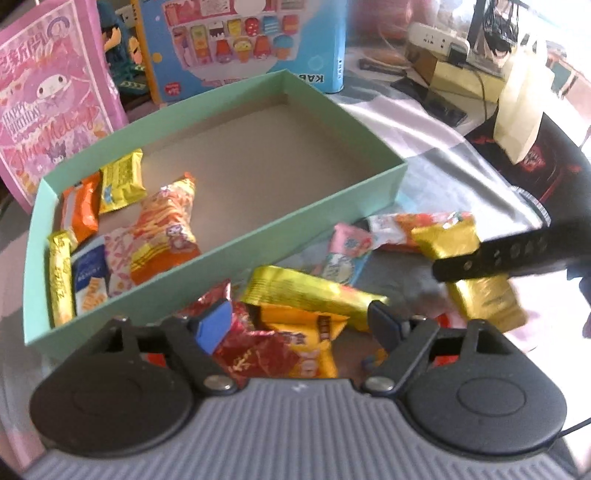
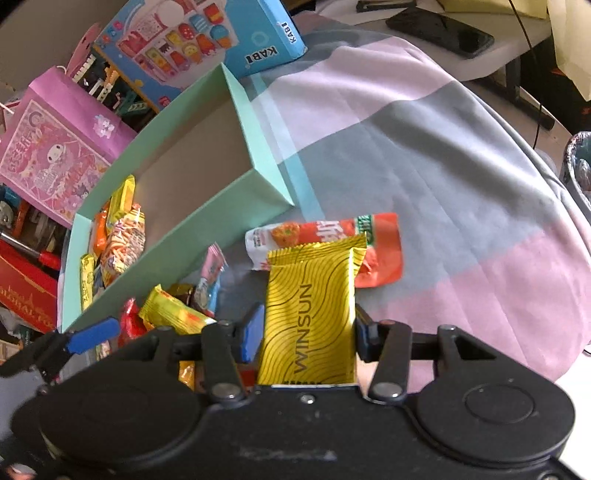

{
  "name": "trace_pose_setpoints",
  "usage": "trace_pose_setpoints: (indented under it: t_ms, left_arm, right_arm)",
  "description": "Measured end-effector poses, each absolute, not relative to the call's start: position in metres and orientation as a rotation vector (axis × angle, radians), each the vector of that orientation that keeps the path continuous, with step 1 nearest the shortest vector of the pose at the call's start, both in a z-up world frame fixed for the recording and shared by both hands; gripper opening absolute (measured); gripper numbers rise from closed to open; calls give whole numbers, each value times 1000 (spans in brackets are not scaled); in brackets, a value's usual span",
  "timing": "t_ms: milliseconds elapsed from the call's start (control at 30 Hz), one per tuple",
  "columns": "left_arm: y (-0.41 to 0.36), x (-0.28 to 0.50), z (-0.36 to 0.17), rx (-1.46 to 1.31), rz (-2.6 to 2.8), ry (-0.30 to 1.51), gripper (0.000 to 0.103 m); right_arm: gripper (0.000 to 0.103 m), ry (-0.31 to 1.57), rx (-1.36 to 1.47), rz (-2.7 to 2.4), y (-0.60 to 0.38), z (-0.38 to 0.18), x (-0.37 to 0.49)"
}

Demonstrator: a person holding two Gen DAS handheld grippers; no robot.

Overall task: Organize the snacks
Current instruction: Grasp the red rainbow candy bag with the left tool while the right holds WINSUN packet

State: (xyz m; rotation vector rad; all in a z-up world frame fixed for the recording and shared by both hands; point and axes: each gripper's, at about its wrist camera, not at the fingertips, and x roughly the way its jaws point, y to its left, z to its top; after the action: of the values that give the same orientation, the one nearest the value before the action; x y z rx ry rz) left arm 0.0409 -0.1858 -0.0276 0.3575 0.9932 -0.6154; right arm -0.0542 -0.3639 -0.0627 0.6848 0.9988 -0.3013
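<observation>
A mint-green box [image 1: 218, 254] [image 2: 207, 218] lies on the cloth and holds several snack packets at its left end [image 1: 155, 229]. Loose snacks lie in front of it: a red foil packet [image 1: 255, 350], an orange-yellow packet [image 1: 310, 343], a gold bar [image 1: 306, 291]. My left gripper [image 1: 299, 325] is open and hangs over this pile, holding nothing. My right gripper [image 2: 306, 339] is shut on a yellow WINSUN packet [image 2: 310, 310], which also shows in the left wrist view [image 1: 480, 273]. An orange-red packet [image 2: 332, 240] lies beyond it.
A pink Melody gift bag [image 1: 48, 107] [image 2: 55, 162] and a blue KABI toy box [image 1: 251, 40] [image 2: 207, 40] stand behind the green box. The pink-and-grey cloth [image 2: 443, 184] spreads to the right. A phone [image 2: 439, 29] and power strip [image 1: 439, 37] lie at the back.
</observation>
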Motion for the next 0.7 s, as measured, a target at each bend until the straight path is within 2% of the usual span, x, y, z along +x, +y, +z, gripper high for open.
trace_pose_setpoints:
  t_ms: [167,533,700]
  left_arm:
    - [-196,33,-20,236,-700,1140,81]
    - [-229,4,-62,351,-688,1264,86]
    - [-237,-5,-73,419,-680,1233,75]
  right_arm:
    - [48,973,675,-289,-369,-56,-62]
    - [48,924,730,-289,-381,-61,-92]
    - [48,912,753,-281,-378,-64,-98]
